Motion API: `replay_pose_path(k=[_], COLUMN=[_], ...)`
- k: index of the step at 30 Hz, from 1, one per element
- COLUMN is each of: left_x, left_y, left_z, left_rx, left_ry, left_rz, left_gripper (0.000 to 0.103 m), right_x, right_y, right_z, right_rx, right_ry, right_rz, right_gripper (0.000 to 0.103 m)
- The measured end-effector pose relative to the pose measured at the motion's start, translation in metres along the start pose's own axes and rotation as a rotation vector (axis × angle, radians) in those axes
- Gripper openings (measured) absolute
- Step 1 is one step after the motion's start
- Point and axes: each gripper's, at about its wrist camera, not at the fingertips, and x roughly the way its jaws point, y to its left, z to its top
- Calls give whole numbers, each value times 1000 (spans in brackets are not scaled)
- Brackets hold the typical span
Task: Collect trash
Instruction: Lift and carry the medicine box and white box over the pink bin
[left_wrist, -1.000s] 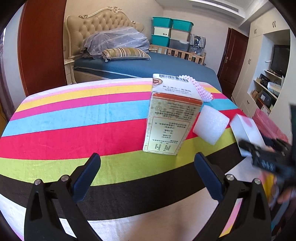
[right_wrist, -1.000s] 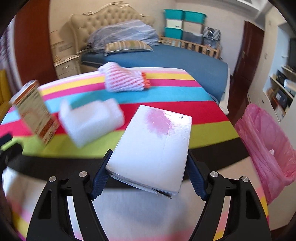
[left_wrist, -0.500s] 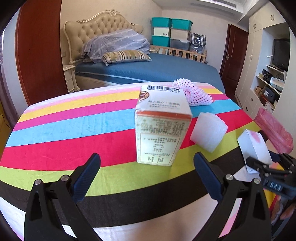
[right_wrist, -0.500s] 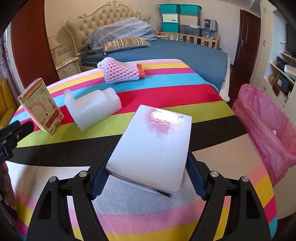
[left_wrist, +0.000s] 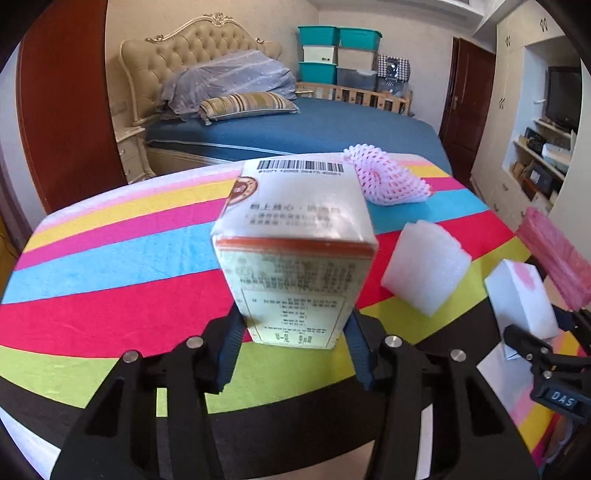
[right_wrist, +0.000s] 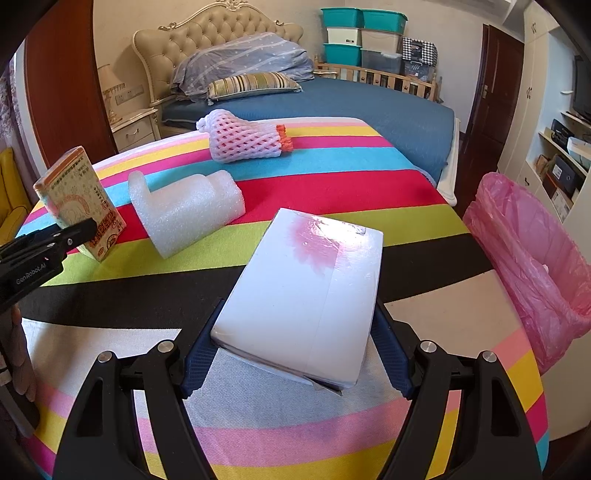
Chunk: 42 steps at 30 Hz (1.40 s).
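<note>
My left gripper (left_wrist: 293, 341) has closed onto the base of an upright cream carton with an orange band and a barcode (left_wrist: 295, 254); it also shows in the right wrist view (right_wrist: 79, 201) at the left. My right gripper (right_wrist: 295, 350) is shut on a flat white box with a pink stain (right_wrist: 306, 295), held just above the striped tablecloth; the box also shows in the left wrist view (left_wrist: 521, 299). A white foam block (right_wrist: 184, 214) and a pink foam net sleeve (right_wrist: 243, 138) lie on the table. A pink trash bag (right_wrist: 535, 258) hangs at the table's right side.
The round table has a rainbow-striped cloth (right_wrist: 332, 184). Behind it stands a bed with blue cover (right_wrist: 369, 103) and a nightstand (right_wrist: 135, 129). Shelves and a door line the right wall. The foam block (left_wrist: 424, 266) sits just right of the carton.
My left gripper moved forward to the carton and its jaws closed on the carton's base. My right gripper kept hold of the white box and barely moved.
</note>
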Motion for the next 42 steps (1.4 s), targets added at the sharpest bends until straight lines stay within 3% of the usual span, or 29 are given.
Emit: replay_pose_path(k=[15,25,35,42], left_x=[-31,-42,-76,-84], left_y=[6,-3,-30,-59], left_z=[-17,-20,-18,-28], left_rx=[1,40,123,176], left_ry=[-105,-152,-213,-191], left_rz=[-6,-6,-39,-97], left_gripper=[49,49,49,49], right_x=[0,-17,-49,-76], right_y=[0,-1,-15,-25], right_z=[0,-1,-14,-26], right_rx=[-1,2,19,-19], right_ry=[-4,-85,-159,-197], right_rz=[4,7,60,78], right_gripper=[72,72,72,72])
